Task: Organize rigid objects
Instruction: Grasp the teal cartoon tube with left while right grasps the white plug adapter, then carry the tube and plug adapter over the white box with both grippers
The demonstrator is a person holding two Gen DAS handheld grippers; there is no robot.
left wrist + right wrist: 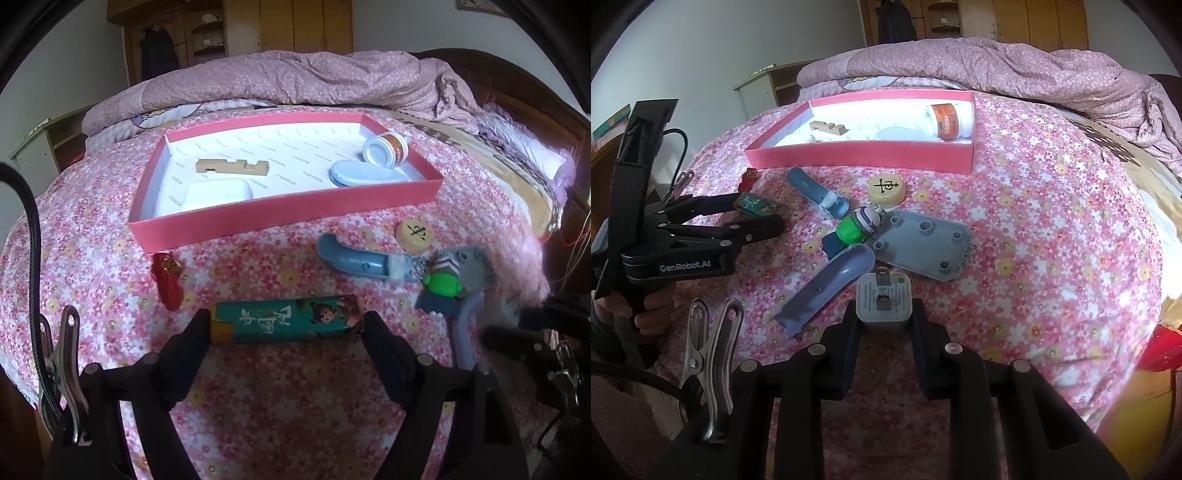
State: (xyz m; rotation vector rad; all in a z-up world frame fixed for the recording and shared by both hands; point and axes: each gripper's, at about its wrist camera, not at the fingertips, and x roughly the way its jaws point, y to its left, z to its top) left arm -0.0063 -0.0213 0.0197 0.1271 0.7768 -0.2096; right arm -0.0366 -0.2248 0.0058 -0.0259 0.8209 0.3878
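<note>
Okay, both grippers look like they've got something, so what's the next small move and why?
Probably lift the right gripper, shut on the white charger, toward the pink box. The left gripper spans the green lighter lengthwise; full pad contact is unclear.

Beyond your fingers lies a bed [258, 280] in pink floral sheets, a rumpled quilt [295, 77], wooden wardrobes [295, 26] against pale walls.

Two fisheye views, each mounted on a hand-held gripper, look forward and down along its fingers across a floral-covered bed [92, 221] from close above. Both share the pink tray [284, 218] in the upper middle of the frame and the loose objects before it. The right view shows the left hand-held gripper [783, 218] at its left edge.
</note>
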